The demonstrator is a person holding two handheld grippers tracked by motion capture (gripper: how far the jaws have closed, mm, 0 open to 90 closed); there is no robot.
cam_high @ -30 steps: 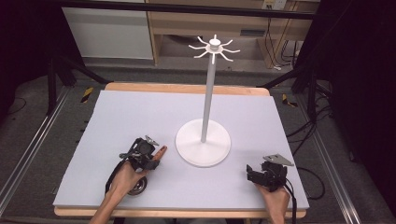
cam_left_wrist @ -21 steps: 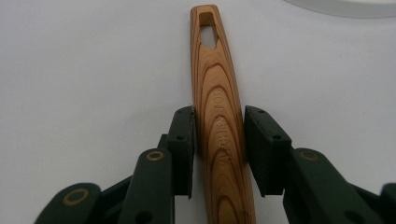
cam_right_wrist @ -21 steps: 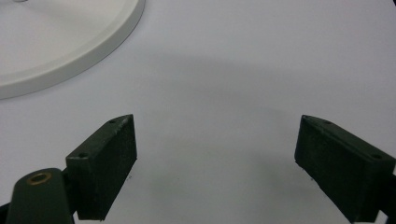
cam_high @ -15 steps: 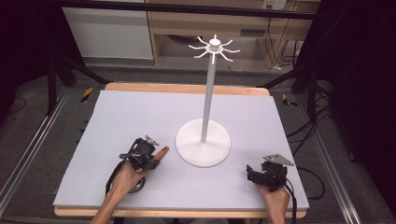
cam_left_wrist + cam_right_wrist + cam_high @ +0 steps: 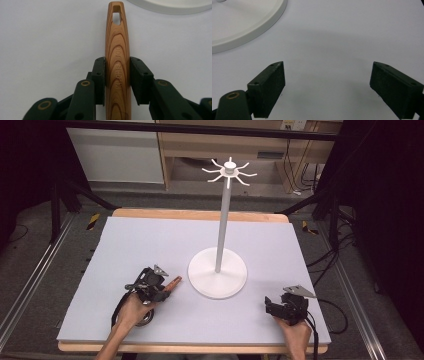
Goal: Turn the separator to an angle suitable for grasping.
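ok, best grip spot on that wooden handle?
Mid-length of the wooden handle, flat sides between the pads, where the left tongs are shut on it. Come along its length from the far end, leaving the slotted tip free, likely for the stand's hooks.

One wooden handle (image 5: 117, 57), one white hook stand (image 5: 218, 270), two grippers, one table (image 5: 150, 235).

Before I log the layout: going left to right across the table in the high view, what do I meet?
left gripper → wooden handle → stand base → right gripper
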